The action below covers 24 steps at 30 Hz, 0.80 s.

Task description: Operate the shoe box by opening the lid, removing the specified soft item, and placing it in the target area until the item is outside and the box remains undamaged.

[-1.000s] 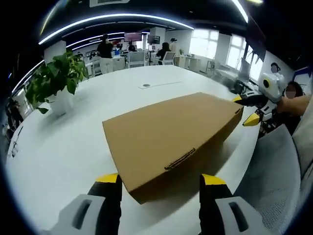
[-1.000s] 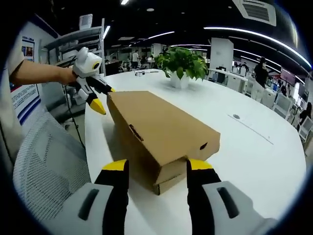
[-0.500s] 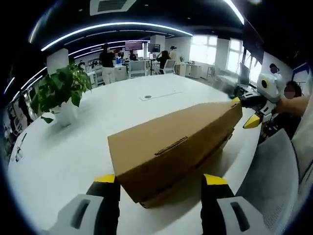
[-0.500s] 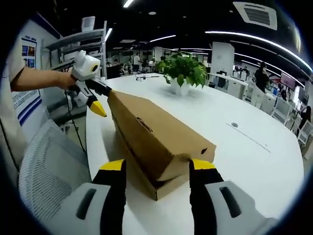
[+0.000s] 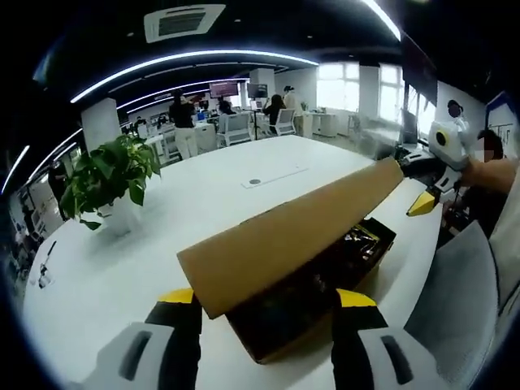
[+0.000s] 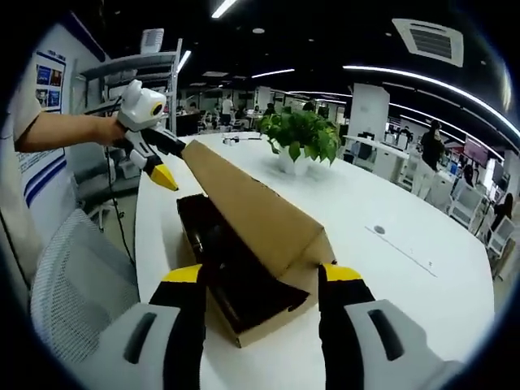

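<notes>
Shoe box [image 5: 325, 284] sitting on the desk [image 5: 162, 211], lid [image 5: 284, 236] tilting up. Both grippers [image 5: 264, 302] [image 6: 260, 276] flanking its ends, jaws spread, gripping nothing. Keep lifting evenly; avoid tearing the hinge.

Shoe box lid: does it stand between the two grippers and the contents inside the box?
Partly. The cardboard lid is tilted up, not fully back, and overhangs the shoe box. The interior is open on the chair side. The soft item cannot be identified.
</notes>
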Tool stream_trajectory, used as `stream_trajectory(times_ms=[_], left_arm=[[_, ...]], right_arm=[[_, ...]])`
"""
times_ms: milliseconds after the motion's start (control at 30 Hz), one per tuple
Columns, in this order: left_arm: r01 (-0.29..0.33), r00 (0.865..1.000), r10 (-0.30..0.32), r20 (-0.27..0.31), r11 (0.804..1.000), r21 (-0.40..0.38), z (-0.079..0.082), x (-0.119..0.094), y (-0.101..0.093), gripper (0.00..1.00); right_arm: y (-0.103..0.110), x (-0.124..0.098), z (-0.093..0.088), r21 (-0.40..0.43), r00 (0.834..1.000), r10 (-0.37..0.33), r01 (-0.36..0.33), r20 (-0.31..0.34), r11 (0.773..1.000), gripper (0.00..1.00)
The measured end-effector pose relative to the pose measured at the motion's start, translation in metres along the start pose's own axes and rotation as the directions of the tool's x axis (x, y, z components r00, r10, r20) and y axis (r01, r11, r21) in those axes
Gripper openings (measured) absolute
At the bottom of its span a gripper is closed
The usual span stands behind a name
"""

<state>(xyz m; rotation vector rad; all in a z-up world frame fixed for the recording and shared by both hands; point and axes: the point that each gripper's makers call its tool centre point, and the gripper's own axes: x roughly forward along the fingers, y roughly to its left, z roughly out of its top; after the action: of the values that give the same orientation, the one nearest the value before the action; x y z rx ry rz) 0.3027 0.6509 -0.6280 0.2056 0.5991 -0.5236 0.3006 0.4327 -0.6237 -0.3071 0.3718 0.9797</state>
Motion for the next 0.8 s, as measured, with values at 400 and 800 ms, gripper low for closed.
stream_trajectory(times_ms=[400,800], left_arm=[[-0.090,0.996,0.089,0.017,0.995,0.041,0.024,0.004,0.027,0.47],[-0.154,0.987,0.152,0.051,0.988,0.031,0.045,0.014,0.057,0.31]], right_arm=[[-0.022,0.005,0.017,-0.017,0.999,-0.024,0.025,0.024,1.000,0.49],[-0.043,0.013,0.028,-0.033,0.997,-0.053,0.055,0.051,0.998,0.47]])
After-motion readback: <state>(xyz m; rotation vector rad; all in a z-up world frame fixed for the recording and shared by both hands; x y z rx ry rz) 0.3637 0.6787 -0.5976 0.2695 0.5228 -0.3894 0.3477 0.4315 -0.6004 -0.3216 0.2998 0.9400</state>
